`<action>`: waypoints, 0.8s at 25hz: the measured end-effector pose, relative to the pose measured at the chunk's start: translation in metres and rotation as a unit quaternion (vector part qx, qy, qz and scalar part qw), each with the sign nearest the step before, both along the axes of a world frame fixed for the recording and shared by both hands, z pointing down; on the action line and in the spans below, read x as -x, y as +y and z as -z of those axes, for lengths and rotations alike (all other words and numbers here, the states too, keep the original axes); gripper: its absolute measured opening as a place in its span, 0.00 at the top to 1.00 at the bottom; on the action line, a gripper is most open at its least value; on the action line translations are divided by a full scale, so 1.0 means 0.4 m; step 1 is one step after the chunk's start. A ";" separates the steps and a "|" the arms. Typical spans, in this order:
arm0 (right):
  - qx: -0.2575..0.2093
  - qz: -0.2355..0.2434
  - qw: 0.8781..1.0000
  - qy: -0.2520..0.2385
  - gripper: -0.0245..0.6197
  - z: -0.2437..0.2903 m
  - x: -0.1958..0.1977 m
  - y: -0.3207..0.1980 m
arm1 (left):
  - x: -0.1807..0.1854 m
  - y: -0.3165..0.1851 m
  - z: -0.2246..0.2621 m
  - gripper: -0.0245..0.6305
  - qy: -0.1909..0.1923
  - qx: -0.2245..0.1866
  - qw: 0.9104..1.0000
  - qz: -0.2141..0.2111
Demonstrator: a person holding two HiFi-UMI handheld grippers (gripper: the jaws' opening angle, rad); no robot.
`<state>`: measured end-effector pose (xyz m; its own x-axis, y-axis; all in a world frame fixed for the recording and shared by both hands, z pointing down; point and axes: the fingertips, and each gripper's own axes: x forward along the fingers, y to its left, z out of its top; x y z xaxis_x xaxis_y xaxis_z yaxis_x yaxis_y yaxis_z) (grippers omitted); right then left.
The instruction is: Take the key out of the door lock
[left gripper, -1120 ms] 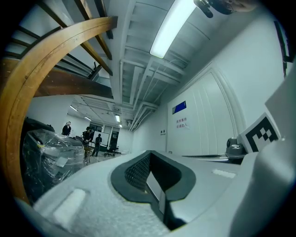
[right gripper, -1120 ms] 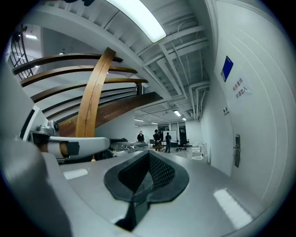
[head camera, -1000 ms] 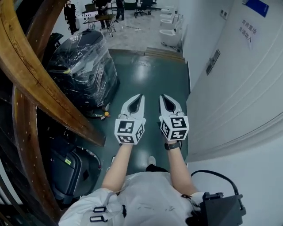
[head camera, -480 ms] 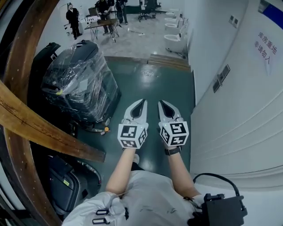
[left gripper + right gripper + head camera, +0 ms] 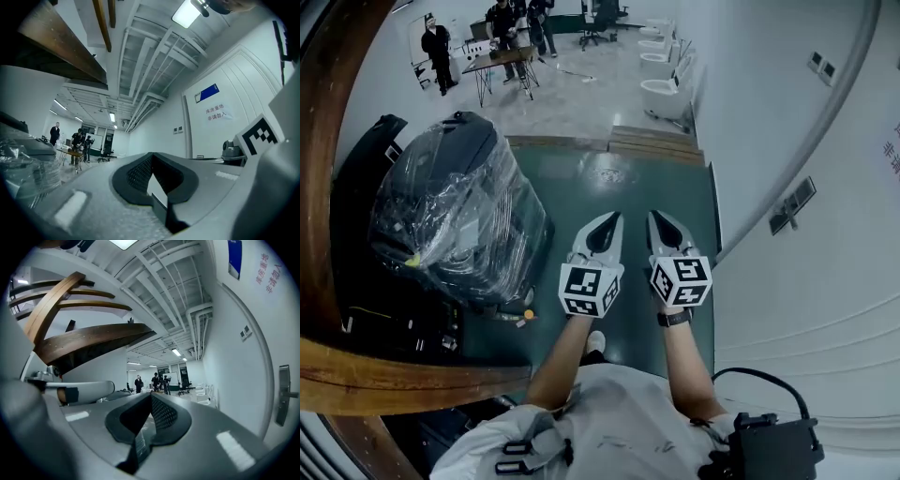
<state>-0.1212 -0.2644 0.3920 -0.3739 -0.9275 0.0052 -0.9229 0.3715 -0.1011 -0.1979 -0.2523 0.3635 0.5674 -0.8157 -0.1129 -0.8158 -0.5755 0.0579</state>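
My left gripper (image 5: 611,218) and right gripper (image 5: 660,217) are held side by side in front of me over the green floor, both shut with nothing between the pads. In the left gripper view the left gripper (image 5: 151,157) shows its jaws meeting, and the right gripper (image 5: 151,397) shows the same in its own view. A white door (image 5: 825,281) runs along my right. A dark lock plate (image 5: 794,204) sits on it, seen with a metal handle (image 5: 284,394) in the right gripper view. No key can be made out. Both grippers are well short of the plate.
A plastic-wrapped machine (image 5: 455,220) stands at the left of the green floor (image 5: 581,183). Curved wooden beams (image 5: 328,187) rise at the far left. Ahead lie a wooden step (image 5: 656,145), white toilets (image 5: 661,89) and people round a table (image 5: 502,37). A blue sign (image 5: 206,93) hangs on the door.
The whole view has advanced along the corridor. Both grippers stayed shut and side by side. The wrapped machine and the lock plate have come closer, and the wooden beam has slid to the lower left.
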 end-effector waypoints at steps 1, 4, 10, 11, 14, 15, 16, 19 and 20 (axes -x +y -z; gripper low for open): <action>-0.004 -0.003 1.000 0.000 0.95 0.014 0.013 -0.048 | 0.012 -0.040 0.011 0.96 -0.001 -0.003 1.000 -0.005; -0.014 -0.001 1.000 0.001 0.95 0.049 0.065 -0.190 | 0.048 -0.162 0.036 0.96 0.000 -0.011 1.000 -0.015; -0.010 -0.007 1.000 0.018 0.95 0.045 0.090 -0.400 | 0.090 -0.405 0.024 0.96 0.022 0.007 1.000 -0.015; -0.004 -0.011 1.000 0.019 0.95 0.033 0.082 -0.428 | 0.087 -0.442 0.016 0.96 0.022 0.013 1.000 -0.017; 0.009 -0.026 0.999 0.020 0.95 -0.002 0.041 -0.505 | 0.051 -0.530 -0.009 0.96 0.016 0.026 0.999 -0.035; 0.010 -0.033 0.999 0.020 0.95 -0.009 0.024 -0.530 | 0.034 -0.557 -0.015 0.96 0.016 0.028 0.999 -0.043; 0.011 -0.039 0.999 0.020 0.95 -0.017 0.005 -0.556 | 0.015 -0.584 -0.019 0.96 0.016 0.029 0.998 -0.050; 0.020 -0.055 0.998 0.020 0.95 -0.052 -0.064 -0.640 | -0.051 -0.674 -0.040 0.96 0.015 0.031 0.997 -0.063; 0.025 -0.059 0.998 0.018 0.95 -0.066 -0.092 -0.671 | -0.075 -0.710 -0.049 0.96 0.015 0.034 0.997 -0.065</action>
<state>-0.0843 -0.5329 0.4184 -0.2606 -0.9633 0.0648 -0.9634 0.2551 -0.0824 -0.1677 -0.5363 0.3832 0.6660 -0.7417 -0.0789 -0.7318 -0.6702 0.1232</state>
